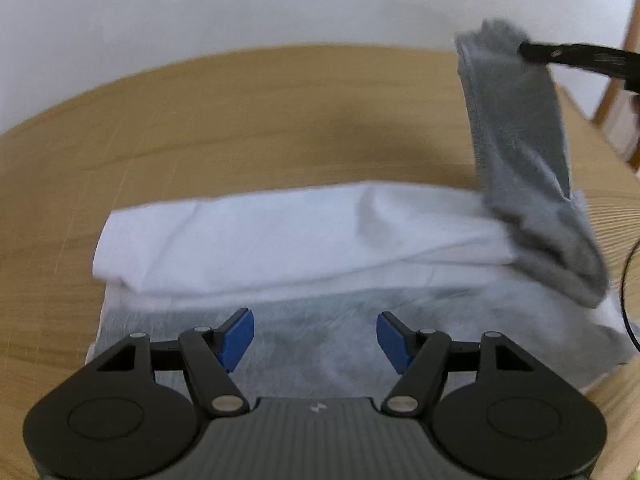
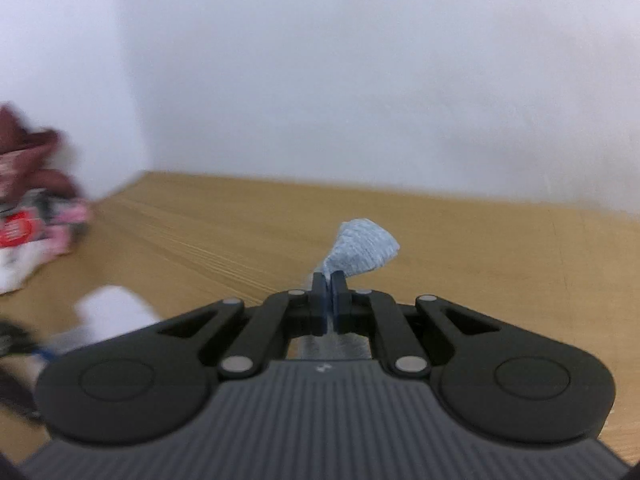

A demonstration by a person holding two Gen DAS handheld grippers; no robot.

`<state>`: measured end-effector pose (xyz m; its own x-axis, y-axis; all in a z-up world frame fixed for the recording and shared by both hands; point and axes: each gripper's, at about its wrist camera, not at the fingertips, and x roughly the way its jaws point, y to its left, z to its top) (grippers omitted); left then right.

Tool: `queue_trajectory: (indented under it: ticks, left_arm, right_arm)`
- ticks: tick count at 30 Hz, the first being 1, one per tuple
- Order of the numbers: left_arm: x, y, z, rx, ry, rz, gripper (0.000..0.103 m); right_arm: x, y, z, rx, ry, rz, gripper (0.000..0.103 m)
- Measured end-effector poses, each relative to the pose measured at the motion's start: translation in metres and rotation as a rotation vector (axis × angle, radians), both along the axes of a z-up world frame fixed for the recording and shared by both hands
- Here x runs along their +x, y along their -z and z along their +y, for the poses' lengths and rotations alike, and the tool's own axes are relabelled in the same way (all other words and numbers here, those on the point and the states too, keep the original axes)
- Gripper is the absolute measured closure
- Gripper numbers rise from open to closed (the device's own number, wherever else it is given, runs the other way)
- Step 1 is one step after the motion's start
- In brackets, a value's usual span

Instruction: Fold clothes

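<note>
left claw [image 1: 315, 336] gapes over white garment [image 1: 280, 236]; no legible writing.

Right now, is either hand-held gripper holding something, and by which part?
The right hand-held gripper pinches the grey cloth at its top corner. The left hand-held gripper is open, empty.

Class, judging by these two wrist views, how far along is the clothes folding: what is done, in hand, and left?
Done: the white garment already has one fold laid across the wooden table. In hand: the right tool is shut on the grey cloth, lifting it; the left tool hangs open above the garment. Left: laying the grey cloth down, and the mixed clothes pile.
</note>
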<state>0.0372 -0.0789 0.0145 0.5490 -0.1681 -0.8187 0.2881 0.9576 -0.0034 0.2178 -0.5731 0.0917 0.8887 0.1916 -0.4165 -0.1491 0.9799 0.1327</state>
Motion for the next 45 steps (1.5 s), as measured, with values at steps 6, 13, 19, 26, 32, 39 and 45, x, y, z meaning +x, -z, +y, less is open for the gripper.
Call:
queue_trajectory:
  ticks: [6, 13, 19, 26, 32, 39, 45]
  left_arm:
    - [-0.024, -0.024, 0.004, -0.05, 0.089, -0.087, 0.031]
    - [-0.062, -0.049, 0.001, -0.074, 0.23, -0.185, 0.031]
    - [-0.092, -0.068, -0.005, -0.106, 0.349, -0.254, 0.029]
    - [-0.151, -0.089, -0.01, -0.155, 0.69, -0.395, 0.027]
    - [-0.152, -0.086, -0.013, -0.197, 0.799, -0.355, 0.022]
    - [-0.142, -0.084, 0.0, -0.392, 0.774, -0.275, 0.026]
    - [-0.132, -0.074, 0.002, -0.304, 0.688, -0.278, 0.098]
  right_arm:
    - [-0.118, -0.07, 0.063, -0.066, -0.122, -0.16, 0.097]
    - [-0.195, -0.092, 0.102, -0.101, -0.096, -0.213, 0.097]
    - [-0.241, -0.096, 0.134, -0.103, -0.099, -0.224, 0.097]
    - [-0.25, -0.07, 0.174, -0.063, -0.164, -0.149, 0.097]
    - [-0.247, -0.065, 0.191, -0.067, -0.181, -0.143, 0.097]
    - [-0.236, -0.058, 0.203, -0.085, -0.204, -0.108, 0.097]
    - [-0.218, -0.051, 0.212, -0.116, -0.222, -0.074, 0.096]
